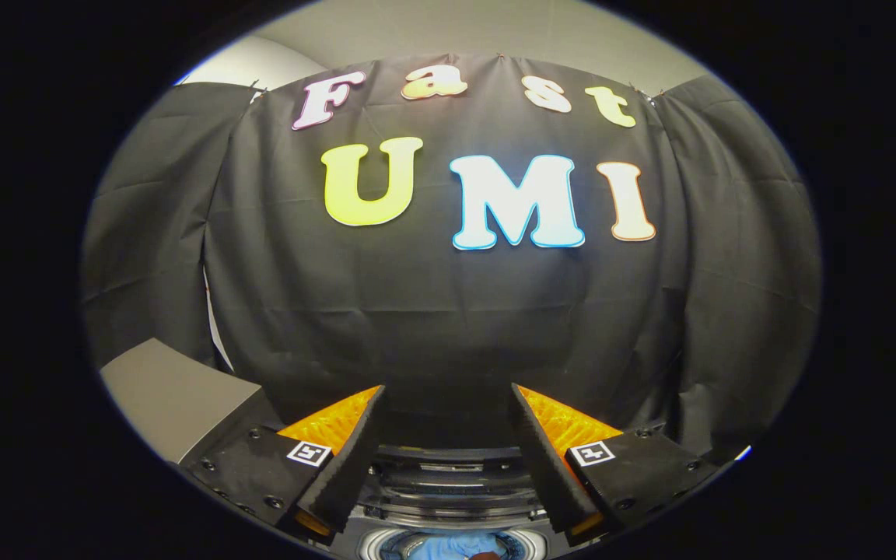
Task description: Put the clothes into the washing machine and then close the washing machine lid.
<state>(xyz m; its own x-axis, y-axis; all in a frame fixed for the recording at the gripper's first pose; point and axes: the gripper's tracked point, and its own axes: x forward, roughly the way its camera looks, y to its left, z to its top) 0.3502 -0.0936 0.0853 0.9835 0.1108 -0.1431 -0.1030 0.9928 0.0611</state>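
The clothes (448, 547) show as a bundle of light blue cloth lying down inside the round drum opening of the washing machine (448, 498), low between the two fingers and below their tips; a small dark reddish patch sits at the near edge of the blue cloth, too small to tell what it is; the drum's pale ring curves around the cloth on both sides. Just behind the opening rises the machine's lid (448, 467), a dark, glossy panel with pale reflected bands, standing open and raised between the fingers; how steeply it tilts cannot be told. The gripper (448, 404) hangs above the machine with its fingers spread wide and nothing between them; neither finger touches the cloth or the lid; each finger carries a small square marker on its outer block. Beyond the fingers hangs the booth's black cloth wall (448, 311), creased and pinned along its top edge; past the left finger a grey flat surface (172, 397) juts out beside the machine; above the cloth a pale ceiling (456, 31) shows.
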